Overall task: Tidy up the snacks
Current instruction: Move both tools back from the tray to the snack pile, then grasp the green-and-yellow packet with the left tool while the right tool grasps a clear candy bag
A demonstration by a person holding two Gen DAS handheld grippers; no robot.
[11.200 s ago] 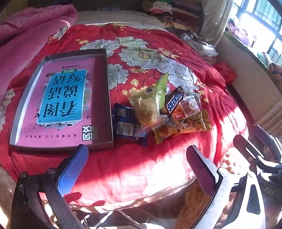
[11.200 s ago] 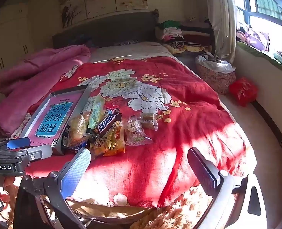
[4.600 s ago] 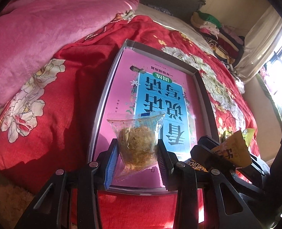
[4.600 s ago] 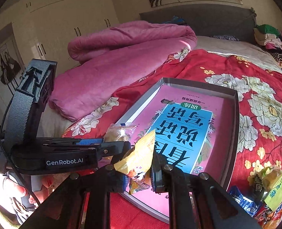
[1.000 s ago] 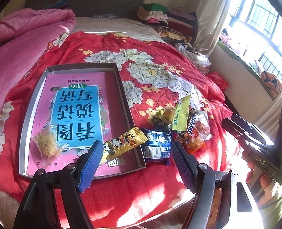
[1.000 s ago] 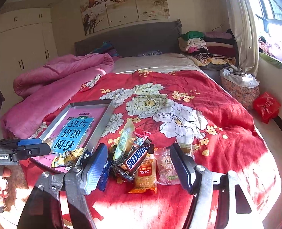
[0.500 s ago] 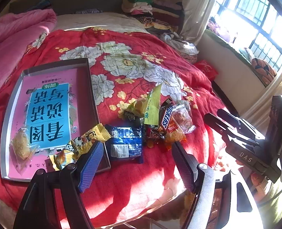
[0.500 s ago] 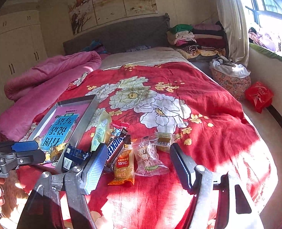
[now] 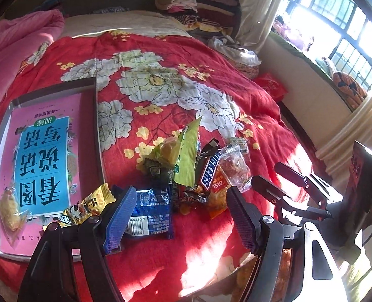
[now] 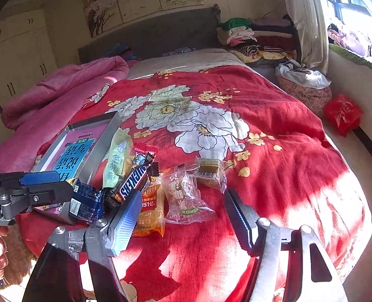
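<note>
A grey tray (image 9: 95,115) with a pink and blue book cover inside lies on the red floral bedspread at the left. In it are a clear bag with a yellow cake (image 9: 11,210) and a yellow snack packet (image 9: 87,207) leaning on its near rim. Beside the tray lies a pile: a blue packet (image 9: 150,214), a Snickers bar (image 9: 209,168), a green packet (image 9: 188,151), an orange packet (image 10: 149,205) and clear-wrapped cakes (image 10: 183,193). My left gripper (image 9: 180,216) is open and empty above the blue packet. My right gripper (image 10: 183,224) is open and empty just before the clear-wrapped cakes.
A pink quilt (image 10: 60,88) is bunched at the left of the bed. Folded clothes (image 10: 251,35) are stacked by the headboard. A red bag (image 10: 343,115) and a cloth bundle (image 10: 304,85) sit on the floor at the right, below the window.
Both grippers have swung right, away from the tray and toward the snack pile, and moved closer to it. Both stay open and empty.
</note>
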